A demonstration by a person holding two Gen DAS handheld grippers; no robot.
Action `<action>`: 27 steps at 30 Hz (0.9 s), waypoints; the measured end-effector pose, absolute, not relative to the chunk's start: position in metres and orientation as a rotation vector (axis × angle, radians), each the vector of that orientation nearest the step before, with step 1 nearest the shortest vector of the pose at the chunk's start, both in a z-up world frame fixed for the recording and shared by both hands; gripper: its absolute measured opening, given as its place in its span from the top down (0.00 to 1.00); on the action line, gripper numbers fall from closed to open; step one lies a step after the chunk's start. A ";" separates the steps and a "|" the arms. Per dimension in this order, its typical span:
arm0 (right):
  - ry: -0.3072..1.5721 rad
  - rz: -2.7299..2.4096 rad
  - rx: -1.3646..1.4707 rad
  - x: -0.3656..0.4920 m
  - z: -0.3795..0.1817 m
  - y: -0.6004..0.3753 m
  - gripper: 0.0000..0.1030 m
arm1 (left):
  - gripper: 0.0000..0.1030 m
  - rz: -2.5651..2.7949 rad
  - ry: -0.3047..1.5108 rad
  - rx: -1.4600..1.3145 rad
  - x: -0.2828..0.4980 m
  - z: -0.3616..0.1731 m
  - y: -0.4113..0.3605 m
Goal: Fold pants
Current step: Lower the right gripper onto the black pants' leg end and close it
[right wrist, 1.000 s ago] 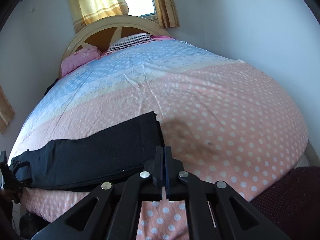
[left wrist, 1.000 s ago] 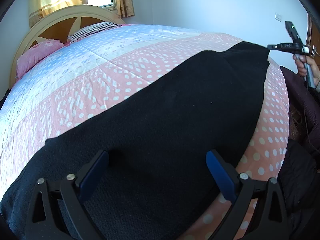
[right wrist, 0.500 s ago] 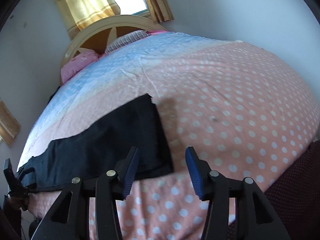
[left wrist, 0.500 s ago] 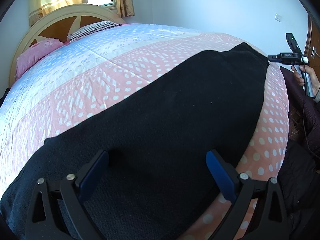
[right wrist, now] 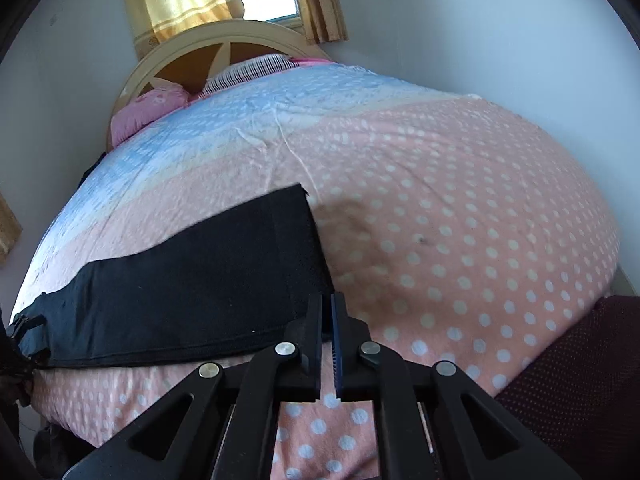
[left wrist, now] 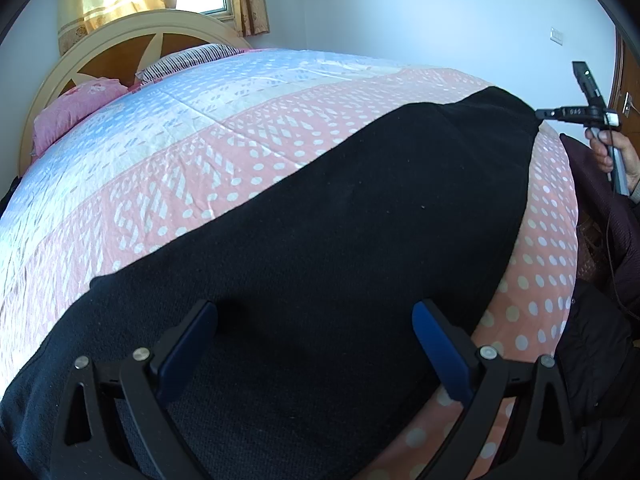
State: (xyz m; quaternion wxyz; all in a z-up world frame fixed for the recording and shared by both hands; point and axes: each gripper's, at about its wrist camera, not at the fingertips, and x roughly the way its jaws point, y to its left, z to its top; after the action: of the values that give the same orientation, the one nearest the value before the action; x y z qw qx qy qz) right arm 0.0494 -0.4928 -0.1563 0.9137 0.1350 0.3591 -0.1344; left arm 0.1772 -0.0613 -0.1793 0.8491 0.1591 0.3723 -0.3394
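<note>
Pants (right wrist: 192,276) lie flat; right tool (right wrist: 327,312) pinches their corner.

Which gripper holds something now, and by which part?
The right gripper is shut on the black pants, at the near corner of their end. The left gripper is open, holding nothing.

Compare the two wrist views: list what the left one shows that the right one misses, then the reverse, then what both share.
Left wrist only: the open left tongs above the black pants, a hand gripping the other tool, and a wall switch.

Right wrist only: the right tongs shut at the pants' near corner, and bare dotted quilt beyond the pants' end.

Both: pants, quilt, headboard, pink pillow, curtained window.
</note>
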 end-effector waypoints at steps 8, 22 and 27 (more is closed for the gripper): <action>0.719 -0.317 0.413 0.048 -0.173 -0.518 0.37 | 0.02 -0.701 0.769 0.345 0.175 -0.177 -0.061; 0.733 -0.195 0.617 0.078 -0.184 -0.503 0.89 | 0.01 -0.526 0.712 0.372 0.165 -0.172 -0.061; 0.721 -0.207 0.598 0.076 -0.173 -0.495 0.91 | 0.01 -0.533 0.733 0.348 0.170 -0.173 -0.058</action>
State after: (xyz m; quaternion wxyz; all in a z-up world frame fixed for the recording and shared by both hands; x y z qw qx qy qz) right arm 0.0762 -0.4948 -0.1730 0.8871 0.2875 0.3470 -0.0995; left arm 0.1702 -0.0581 -0.1728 0.8844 0.1671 0.3524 -0.2563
